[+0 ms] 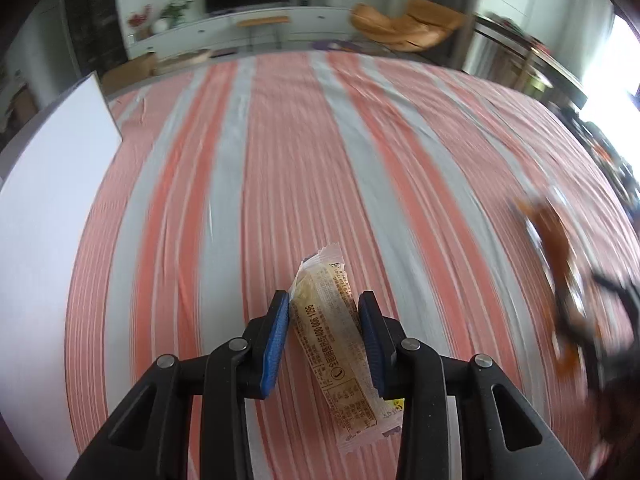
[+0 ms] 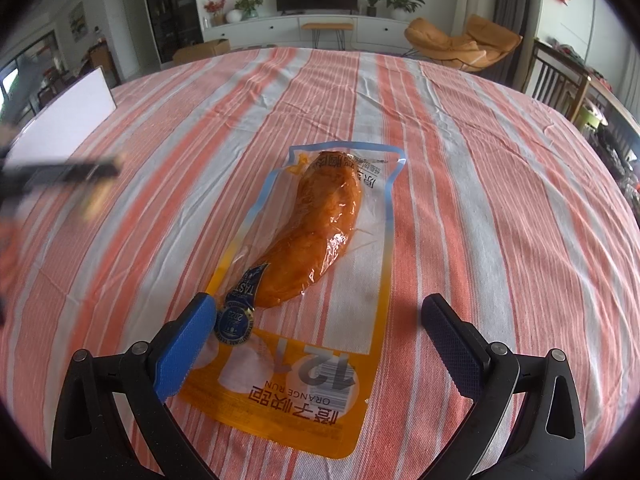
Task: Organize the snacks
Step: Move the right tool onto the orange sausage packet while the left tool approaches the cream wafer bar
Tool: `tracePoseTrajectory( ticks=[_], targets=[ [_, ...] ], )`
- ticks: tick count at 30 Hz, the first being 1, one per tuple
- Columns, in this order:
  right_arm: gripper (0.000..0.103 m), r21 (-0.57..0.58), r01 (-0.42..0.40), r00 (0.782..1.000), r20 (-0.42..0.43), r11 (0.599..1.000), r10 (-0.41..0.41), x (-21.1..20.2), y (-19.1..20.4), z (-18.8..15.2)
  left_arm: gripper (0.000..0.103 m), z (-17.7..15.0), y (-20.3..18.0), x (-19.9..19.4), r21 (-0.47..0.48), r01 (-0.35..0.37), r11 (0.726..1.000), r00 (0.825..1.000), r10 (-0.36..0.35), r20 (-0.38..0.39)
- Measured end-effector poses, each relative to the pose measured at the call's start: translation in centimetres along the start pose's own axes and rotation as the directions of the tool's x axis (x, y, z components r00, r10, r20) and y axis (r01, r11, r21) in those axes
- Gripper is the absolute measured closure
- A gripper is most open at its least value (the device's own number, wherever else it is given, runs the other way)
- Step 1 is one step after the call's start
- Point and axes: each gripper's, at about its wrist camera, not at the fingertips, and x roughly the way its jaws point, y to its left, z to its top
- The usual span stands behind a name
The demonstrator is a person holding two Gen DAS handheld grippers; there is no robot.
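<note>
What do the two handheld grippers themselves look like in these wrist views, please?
Both match. The left gripper and right gripper have matte black plastic linkage arms with triangular cut-outs and round silver pivot pins. Each finger ends in a flat, elongated blue pad with a fine knurled grid texture, clearest on the right gripper's shaded pad. No cables, labels or sleeves are visible.
</note>
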Motion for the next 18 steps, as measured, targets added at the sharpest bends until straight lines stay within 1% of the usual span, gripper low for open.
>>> tracePoseTrajectory(
  ticks=[2, 4, 6, 7, 8, 9, 10, 11, 12, 14, 18],
  targets=[
    [0.0, 0.0, 0.0, 1.0, 0.0, 1.0, 0.0, 0.0, 0.0, 0.0, 0.068, -2.3, -0.4, -1.2, 0.026, 0.021, 0.999, 1.0, -0.02, -0.013],
    [0.0, -0.001, 0.001, 1.0, -0.001, 1.0, -0.001, 0.0, 0.0, 0.1, 0.067, -3.7, -0.8, -2.1, 0.037, 0.036, 0.999, 0.999, -0.035, -0.012],
    [0.0, -0.001, 0.001, 1.0, -0.001, 1.0, -0.001, 0.0, -0.1, 0.0, 0.059, -4.6, -1.2, -2.7, 0.052, 0.018, 0.998, 1.0, -0.018, 0.002],
    [0.0, -0.001, 0.0, 1.0, -0.001, 1.0, 0.0, -0.1, -0.2, 0.0, 0.042, -4.7, -1.2, -2.5, 0.057, 0.009, 0.998, 1.0, -0.009, 0.0],
    [0.0, -0.001, 0.0, 1.0, -0.001, 1.0, 0.0, -0.1, -0.2, 0.0, 0.021, -5.0, -1.4, -2.3, 0.06, -0.006, 0.998, 1.0, 0.006, 0.004],
    [0.0, -0.001, 0.001, 1.0, -0.001, 1.0, -0.001, 0.0, -0.1, 0.0, 0.014, -5.2, -1.5, -2.1, 0.061, -0.02, 0.998, 1.0, 0.02, 0.007],
    [0.0, -0.001, 0.001, 1.0, -0.001, 1.0, -0.001, 0.0, -0.1, 0.0, 0.01, -5.6, -1.8, -1.9, 0.066, -0.037, 0.997, 0.999, 0.036, 0.015],
    [0.0, 0.0, 0.0, 1.0, 0.0, 1.0, 0.0, -0.1, -0.2, 0.0, 0.008, -5.9, -2.0, -1.8, 0.067, -0.04, 0.997, 0.999, 0.037, 0.035],
    [0.0, -0.001, 0.0, 1.0, -0.001, 1.0, 0.0, 0.0, -0.1, 0.1, 0.007, -6.0, -2.0, -1.8, 0.059, -0.04, 0.997, 0.998, 0.038, 0.044],
    [0.0, -0.001, -0.001, 1.0, -0.001, 1.0, 0.001, -0.1, -0.1, 0.0, 0.001, -5.9, -1.4, -1.5, 0.038, -0.047, 0.998, 0.997, 0.045, 0.055],
    [0.0, -0.002, 0.002, 1.0, -0.002, 1.0, -0.002, -0.1, -0.1, 0.0, 0.0, -6.1, -1.2, -1.4, 0.02, -0.06, 0.998, 0.996, 0.058, 0.074]
  ],
)
